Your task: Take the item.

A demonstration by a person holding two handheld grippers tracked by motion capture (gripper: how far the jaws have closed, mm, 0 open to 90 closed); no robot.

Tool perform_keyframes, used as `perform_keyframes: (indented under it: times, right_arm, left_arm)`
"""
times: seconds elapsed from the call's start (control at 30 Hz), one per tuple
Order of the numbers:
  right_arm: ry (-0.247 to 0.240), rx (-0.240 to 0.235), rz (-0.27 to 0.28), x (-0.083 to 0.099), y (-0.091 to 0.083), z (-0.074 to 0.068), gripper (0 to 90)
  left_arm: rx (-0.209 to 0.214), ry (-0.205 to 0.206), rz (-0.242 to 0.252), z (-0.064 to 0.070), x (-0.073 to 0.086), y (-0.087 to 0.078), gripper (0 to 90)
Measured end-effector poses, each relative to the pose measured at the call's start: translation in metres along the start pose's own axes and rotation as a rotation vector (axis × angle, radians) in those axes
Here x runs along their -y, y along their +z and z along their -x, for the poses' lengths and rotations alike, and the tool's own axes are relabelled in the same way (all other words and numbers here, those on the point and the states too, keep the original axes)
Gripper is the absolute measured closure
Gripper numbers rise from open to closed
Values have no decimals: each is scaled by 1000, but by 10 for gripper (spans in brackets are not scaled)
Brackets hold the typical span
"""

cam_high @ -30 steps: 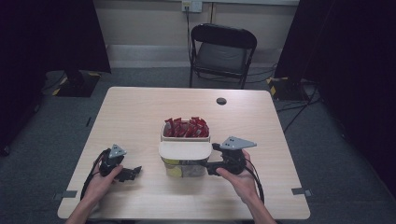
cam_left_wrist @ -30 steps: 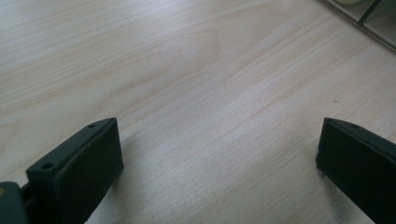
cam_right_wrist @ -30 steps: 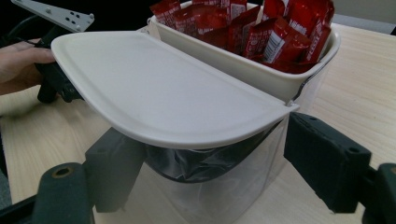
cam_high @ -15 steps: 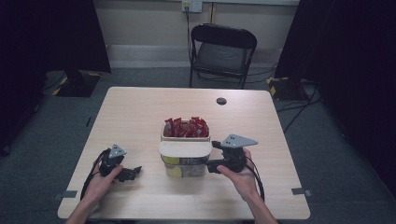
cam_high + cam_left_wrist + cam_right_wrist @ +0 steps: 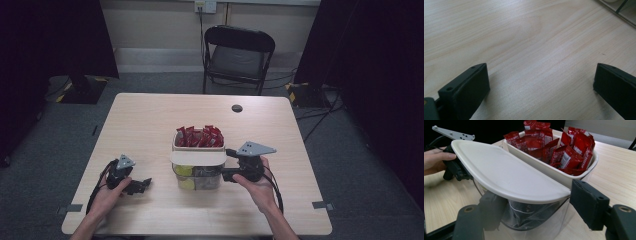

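Note:
A clear container stands mid-table. A white lid covers its near half, and a white tray of red packets sits in its far half. My right gripper is open at the container's right end. In the right gripper view its jaws flank the end of the lid and the clear wall below, with the red packets behind. My left gripper rests open on the wood to the container's left, with bare table between its jaws.
A small black round disc lies on the far side of the table. A black folding chair stands behind the table. The left hand and its gripper show past the lid in the right gripper view.

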State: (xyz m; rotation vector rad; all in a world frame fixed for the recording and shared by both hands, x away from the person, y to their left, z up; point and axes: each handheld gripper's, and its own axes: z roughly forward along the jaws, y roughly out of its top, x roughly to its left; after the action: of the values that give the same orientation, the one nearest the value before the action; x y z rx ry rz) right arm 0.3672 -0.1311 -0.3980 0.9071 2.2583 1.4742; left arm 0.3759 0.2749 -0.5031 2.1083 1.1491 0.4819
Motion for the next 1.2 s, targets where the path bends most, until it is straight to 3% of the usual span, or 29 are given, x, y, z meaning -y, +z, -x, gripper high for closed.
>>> perform_keyframes:
  times: [1.2]
  right_arm:
    - [-4,-9,-1,-9,5,3,325]
  left_arm:
    - [0,0,0,0,0,0,0]
